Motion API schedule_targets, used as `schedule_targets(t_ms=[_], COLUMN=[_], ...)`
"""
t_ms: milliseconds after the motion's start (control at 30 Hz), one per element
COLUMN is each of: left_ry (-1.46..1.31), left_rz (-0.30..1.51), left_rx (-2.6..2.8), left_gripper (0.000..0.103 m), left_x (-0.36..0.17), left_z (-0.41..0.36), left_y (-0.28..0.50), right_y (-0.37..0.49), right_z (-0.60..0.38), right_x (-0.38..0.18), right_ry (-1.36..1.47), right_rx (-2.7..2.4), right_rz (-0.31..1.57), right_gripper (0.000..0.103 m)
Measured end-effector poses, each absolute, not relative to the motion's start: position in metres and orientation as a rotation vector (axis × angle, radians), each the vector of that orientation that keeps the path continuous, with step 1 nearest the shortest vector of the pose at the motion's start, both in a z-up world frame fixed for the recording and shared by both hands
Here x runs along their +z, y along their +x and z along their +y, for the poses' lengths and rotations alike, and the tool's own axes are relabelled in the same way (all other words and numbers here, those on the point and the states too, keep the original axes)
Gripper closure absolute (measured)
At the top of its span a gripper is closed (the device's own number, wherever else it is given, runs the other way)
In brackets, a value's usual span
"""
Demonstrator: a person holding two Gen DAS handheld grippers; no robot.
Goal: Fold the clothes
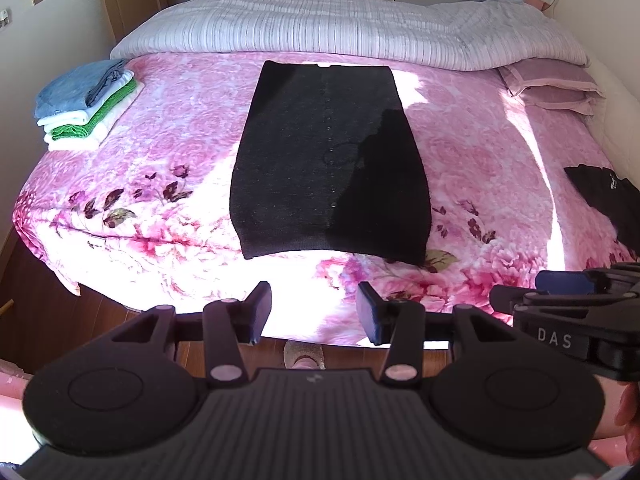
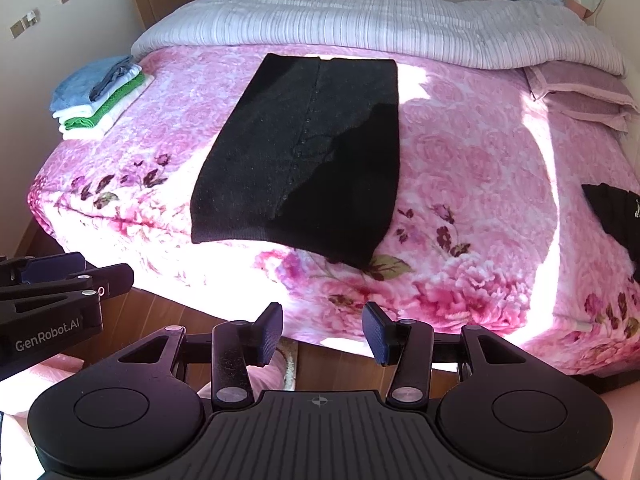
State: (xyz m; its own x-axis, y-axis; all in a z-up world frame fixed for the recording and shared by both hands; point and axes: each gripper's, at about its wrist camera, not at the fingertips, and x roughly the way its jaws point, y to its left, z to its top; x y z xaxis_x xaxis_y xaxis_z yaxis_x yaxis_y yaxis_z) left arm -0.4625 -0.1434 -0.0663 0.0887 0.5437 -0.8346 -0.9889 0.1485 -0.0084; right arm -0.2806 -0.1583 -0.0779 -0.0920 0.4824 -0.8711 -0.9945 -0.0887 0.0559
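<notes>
Your left claw [image 1: 314,312] and right claw [image 2: 322,336] hang side by side at the foot of the bed [image 1: 168,152], each with jaws parted and nothing between the pads; the black garment [image 1: 328,160], folded into 1 long panel, lies flat down the middle of the pink floral blanket (partly in sunlight), its near hem at the bed's edge; a stack of folded clothes [image 1: 84,100] sits at the far left corner; another dark garment [image 1: 608,200] lies at right.
</notes>
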Motion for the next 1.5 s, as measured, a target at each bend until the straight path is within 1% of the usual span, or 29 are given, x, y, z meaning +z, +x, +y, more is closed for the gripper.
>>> schedule_targets(t_ms=[467, 733, 933, 1100, 1333, 1433, 1500], left_ry=[-0.723, -0.771, -0.849, -0.923, -1.024, -1.04, -1.028], left_rz=[0.803, 0.762, 0.724, 0.716, 0.71, 0.704, 0.664], left_rx=[1.306, 1.33, 1.347, 1.325, 1.191, 1.129, 1.085], left_gripper=[0.061, 0.061, 0.061, 0.061, 0.061, 0.062, 0.063], left_x=[-0.073, -0.089, -0.113, -0.154, -0.247, -0.284, -0.303], left_z=[-0.135, -0.107, -0.061, -0.009, 0.06, 0.083, 0.091], left_y=[-0.466, -0.5, -0.534, -0.557, -0.602, -0.617, -0.628], right_y=[-0.274, -0.217, -0.167, -0.147, -0.148, -0.147, -0.144], right_z=[-0.146, -0.123, -0.099, -0.067, -0.007, 0.0, 0.002], right_x=[-0.084, -0.082, -0.093, -0.129, -0.227, -0.261, -0.286], right_ry=[-0.82, -0.6, -0.455, -0.427, -0.403, -0.311, -0.251], right_rx=[1.532, 1.482, 1.484, 1.469, 1.417, 1.422, 1.411], right_rz=[0.866, 0.896, 0.903, 0.953, 1.141, 1.145, 1.155], right_gripper=[0.055, 0.055, 0.055, 0.055, 0.055, 0.055, 0.055])
